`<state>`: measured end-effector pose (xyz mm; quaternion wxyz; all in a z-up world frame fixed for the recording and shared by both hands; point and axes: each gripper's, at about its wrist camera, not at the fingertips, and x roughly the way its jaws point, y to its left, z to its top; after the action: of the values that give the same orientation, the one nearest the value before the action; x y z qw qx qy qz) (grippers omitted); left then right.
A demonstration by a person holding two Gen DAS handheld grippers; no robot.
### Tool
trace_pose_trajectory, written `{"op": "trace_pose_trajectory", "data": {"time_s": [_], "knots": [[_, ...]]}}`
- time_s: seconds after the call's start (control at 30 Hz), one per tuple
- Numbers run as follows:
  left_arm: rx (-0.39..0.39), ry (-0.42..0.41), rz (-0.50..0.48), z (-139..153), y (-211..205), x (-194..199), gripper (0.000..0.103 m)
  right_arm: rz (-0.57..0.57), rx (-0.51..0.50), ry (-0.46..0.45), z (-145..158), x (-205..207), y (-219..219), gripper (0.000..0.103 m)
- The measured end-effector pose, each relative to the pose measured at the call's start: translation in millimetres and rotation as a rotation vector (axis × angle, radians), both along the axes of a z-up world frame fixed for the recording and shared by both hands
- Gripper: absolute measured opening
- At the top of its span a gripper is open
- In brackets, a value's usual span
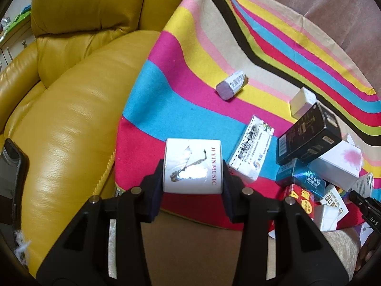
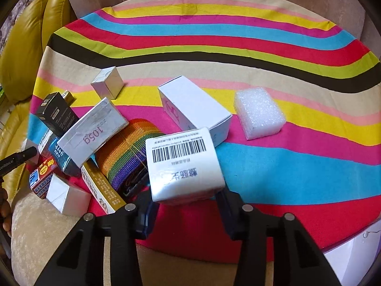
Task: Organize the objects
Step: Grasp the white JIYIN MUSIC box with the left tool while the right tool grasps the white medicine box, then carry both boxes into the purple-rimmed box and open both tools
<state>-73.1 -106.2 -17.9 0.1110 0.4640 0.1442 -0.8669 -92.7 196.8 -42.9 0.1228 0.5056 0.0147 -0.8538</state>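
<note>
The left tool [image 1: 193, 166] is clamped on a white box printed with a saxophone [image 1: 193, 165], held between its fingers over the near red edge of the striped cloth [image 1: 166, 95]. The right tool [image 2: 187, 202] is clamped on one white barcode box [image 2: 184, 164], lifted just right of the heap. Apart from these two, one white foam block [image 2: 259, 113] and one large white carton [image 2: 194, 107] lie beyond it.
</note>
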Motion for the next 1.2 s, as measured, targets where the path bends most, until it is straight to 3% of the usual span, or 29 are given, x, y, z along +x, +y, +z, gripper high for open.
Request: {"op": "trace_pose_trajectory", "data": {"time_s": [0.4, 0.73, 1.2], "knots": [[-0.137, 0.161, -0.082, 46, 45, 23, 0.046, -0.045, -0.101, 0.067, 18, 30, 21, 0.043], [-0.167, 0.177, -0.192, 59, 100, 37, 0.046, -0.091, -0.217, 0.089, 26, 55, 47, 0.043], [-0.168, 0.175, -0.428, 65, 195, 49, 0.046, -0.194, -0.307, 0.12, 31, 98, 91, 0.042]]}}
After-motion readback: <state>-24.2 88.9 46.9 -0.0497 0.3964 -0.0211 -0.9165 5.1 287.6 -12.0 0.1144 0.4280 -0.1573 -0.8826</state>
